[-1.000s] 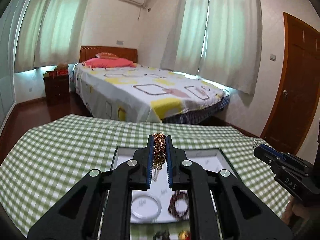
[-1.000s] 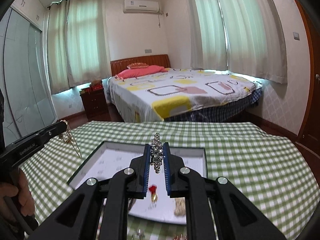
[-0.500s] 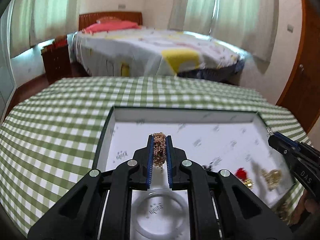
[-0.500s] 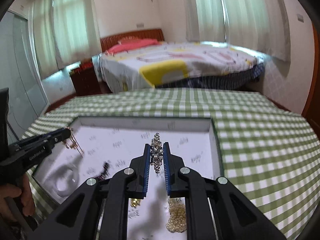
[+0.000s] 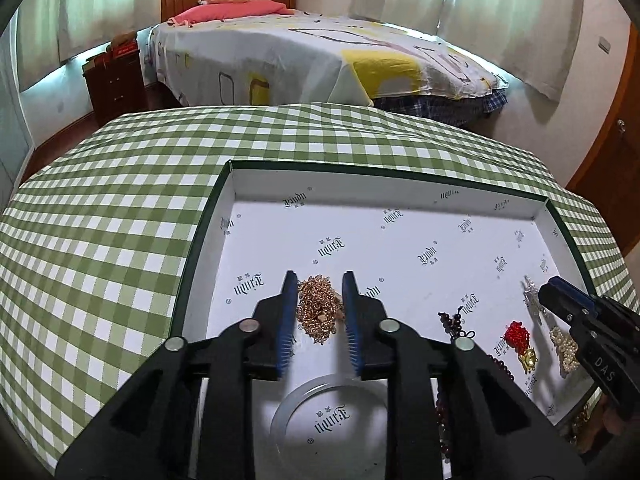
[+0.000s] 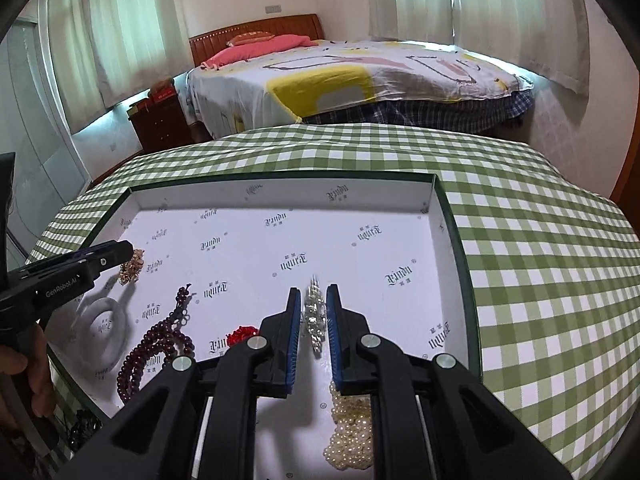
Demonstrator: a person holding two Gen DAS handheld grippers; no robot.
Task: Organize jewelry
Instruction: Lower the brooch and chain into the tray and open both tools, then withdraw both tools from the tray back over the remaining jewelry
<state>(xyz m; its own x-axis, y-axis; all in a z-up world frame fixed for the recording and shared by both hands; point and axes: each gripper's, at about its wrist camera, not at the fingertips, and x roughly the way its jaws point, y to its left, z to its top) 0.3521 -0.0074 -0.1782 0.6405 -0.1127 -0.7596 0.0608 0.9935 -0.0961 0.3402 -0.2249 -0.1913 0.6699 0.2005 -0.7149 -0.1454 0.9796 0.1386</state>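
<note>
A white-lined tray [image 5: 380,178] with a dark green rim sits on the green checked table. My left gripper [image 5: 319,284] is open over its left part, and a gold chain [image 5: 319,312] lies in a heap on the tray floor between the fingers. My right gripper [image 6: 313,298] is open over the tray's [image 6: 280,178] right part, and a silver rhinestone chain [image 6: 314,320] lies between its fingers. The gold chain [image 6: 132,266] also shows in the right wrist view beside the left gripper's tip.
In the tray lie a clear bangle [image 5: 332,416], dark red beads [image 6: 156,348], a red and gold charm [image 5: 520,340] and a pearl string [image 6: 352,428]. The green checked tablecloth [image 5: 100,240] surrounds the tray. A bed [image 5: 320,56] stands beyond the table.
Both grippers came down into the tray and opened. The gold chain and the silver chain left the fingers and now lie on the tray floor.
</note>
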